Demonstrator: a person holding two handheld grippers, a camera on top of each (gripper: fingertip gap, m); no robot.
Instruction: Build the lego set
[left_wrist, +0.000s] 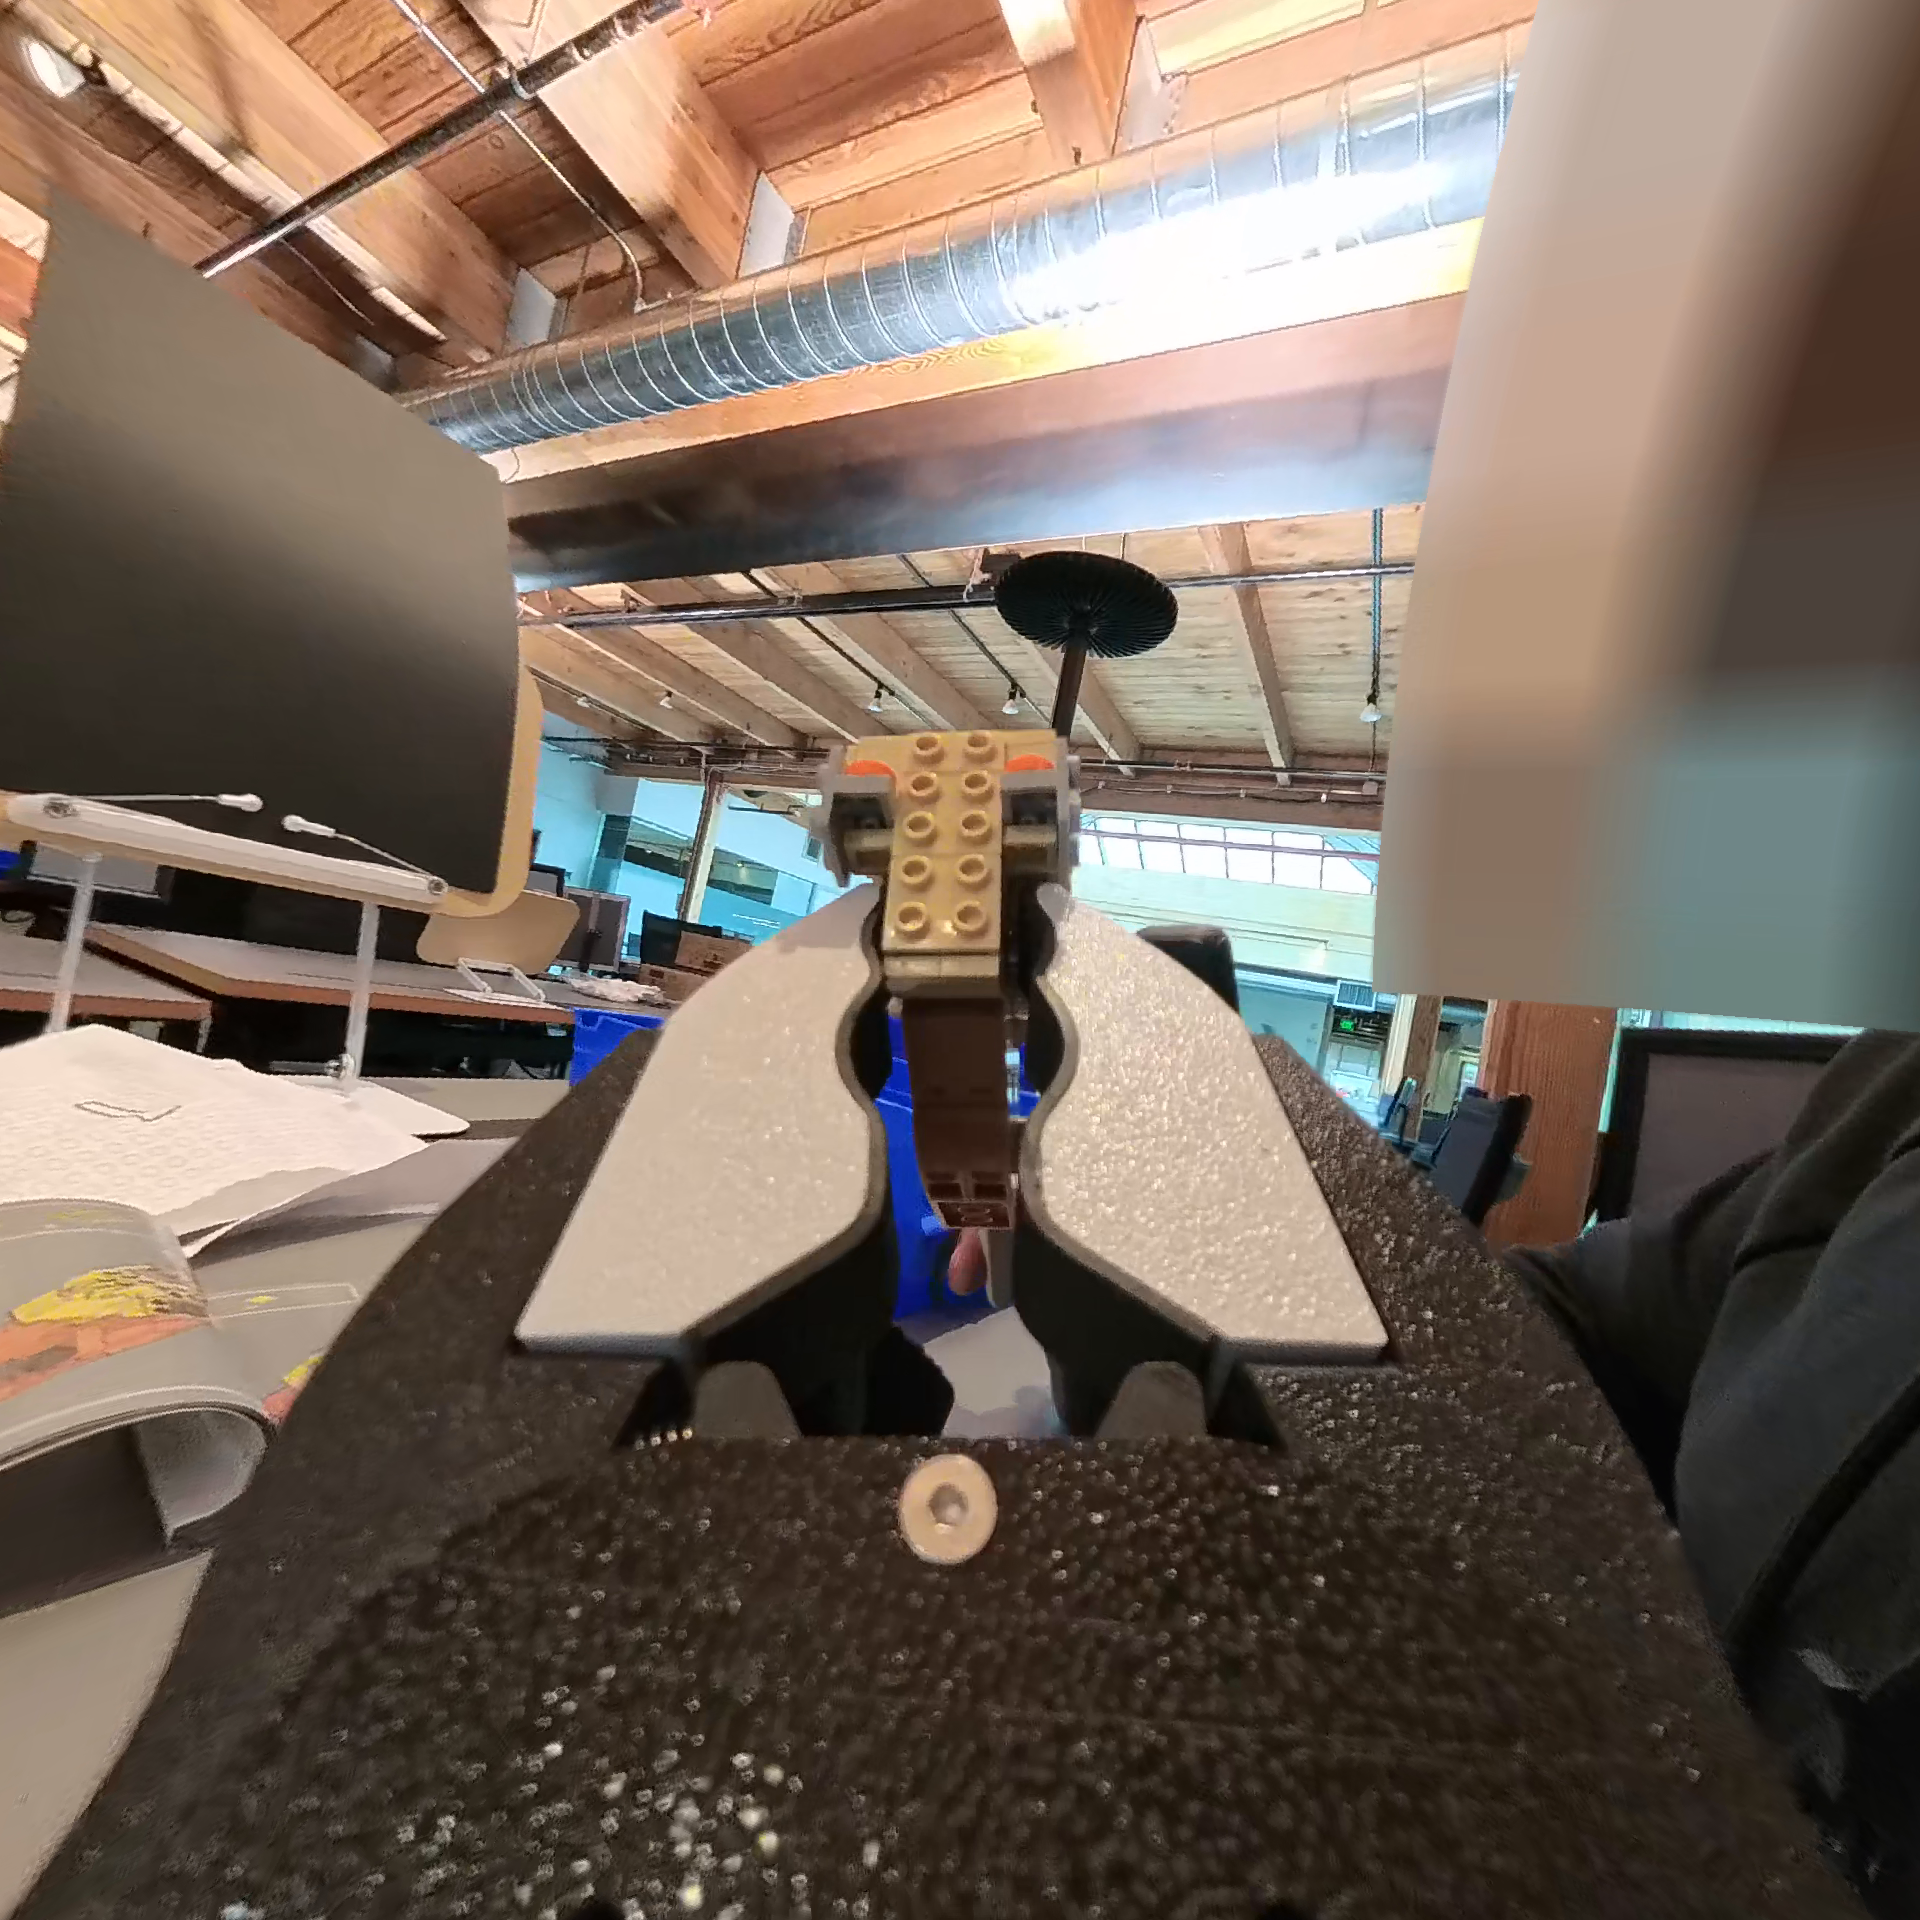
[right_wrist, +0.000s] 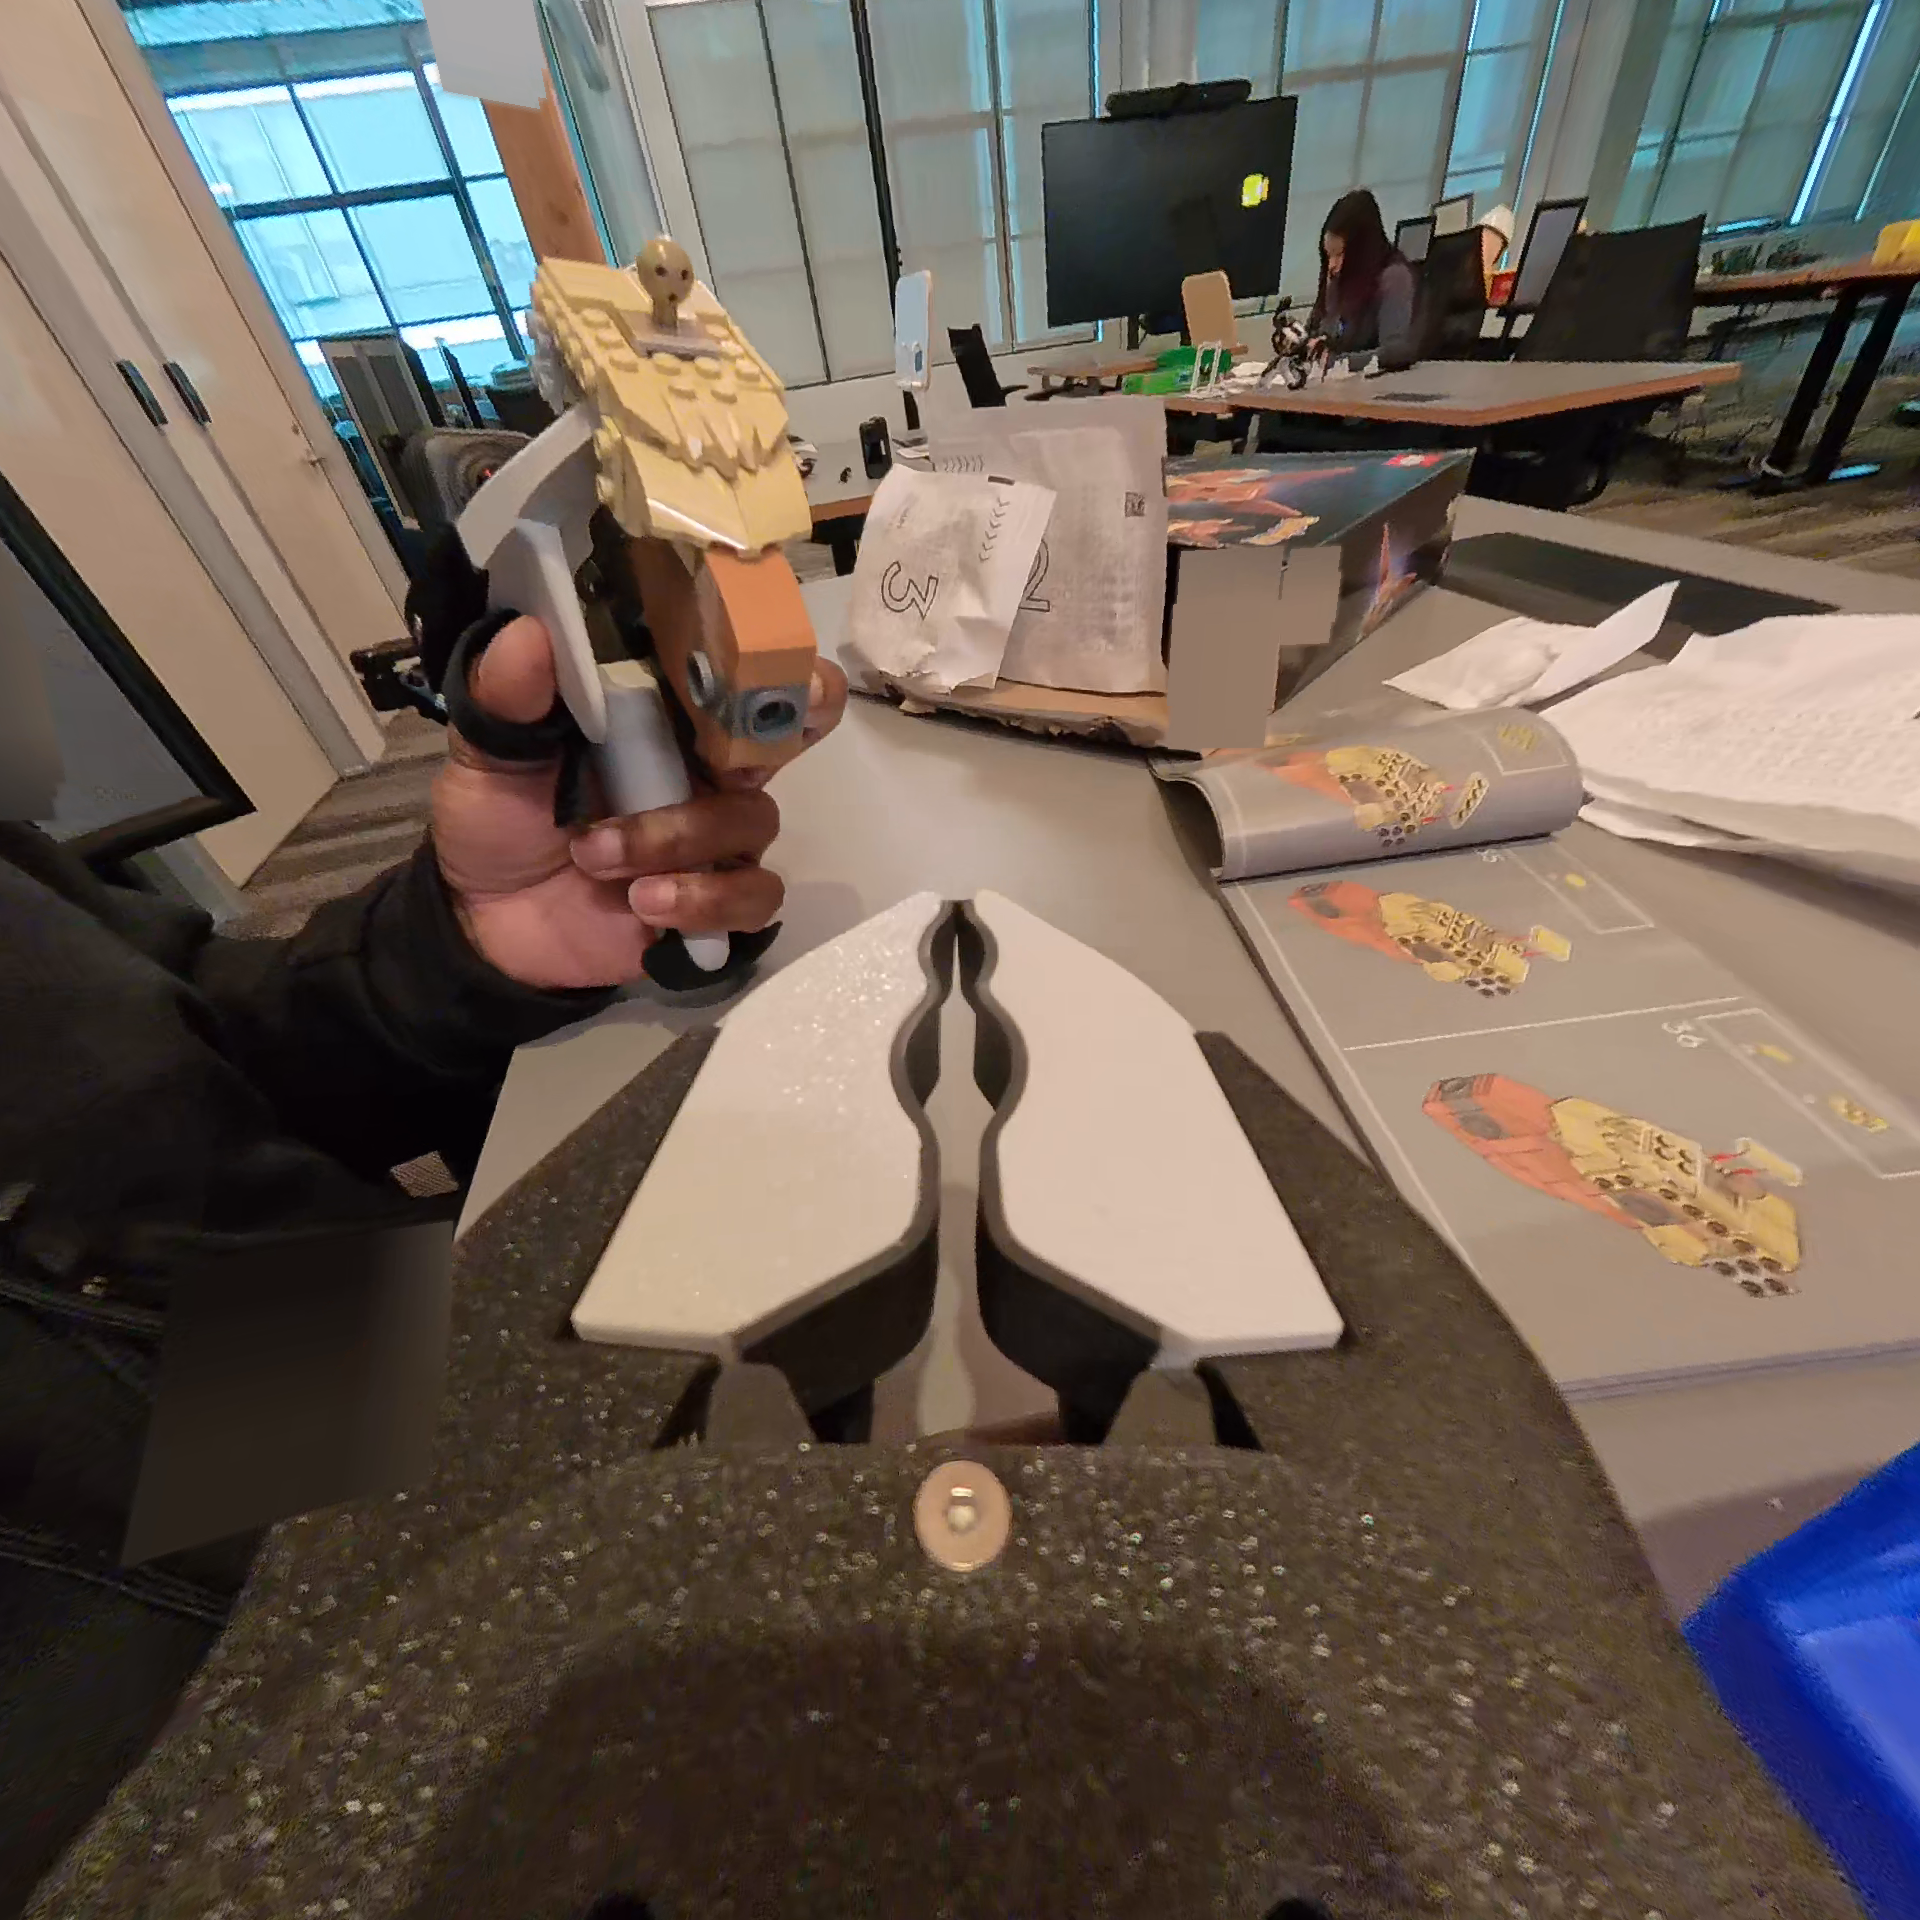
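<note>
because i wanted to look the half-built lego model (right_wrist: 694, 499) over before adding to it, i held it up off the table (right_wrist: 966, 810) in my left gripper (left_wrist: 951, 1039), whose fingers were closed on its brown lower part so the tan studded top stood clear above them. my left hand (right_wrist: 582, 831) was wrapped round that gripper's handle, tilting the model toward my right side. my right gripper (right_wrist: 961, 1039) hung low over the table with its fingers pressed together and nothing between them, free, i judged, to fetch the next piece. the instruction booklet (right_wrist: 1558, 1039) lay open just beside it so i could check the step, with the box (right_wrist: 1340, 540) and numbered paper bags (right_wrist: 956, 582) farther back. where the fingers met the model's underside was hidden from me, loose pieces were nowhere to be seen, and a blue bin (right_wrist: 1829, 1621) was cut off at the corner, its contents out of sight.
</note>
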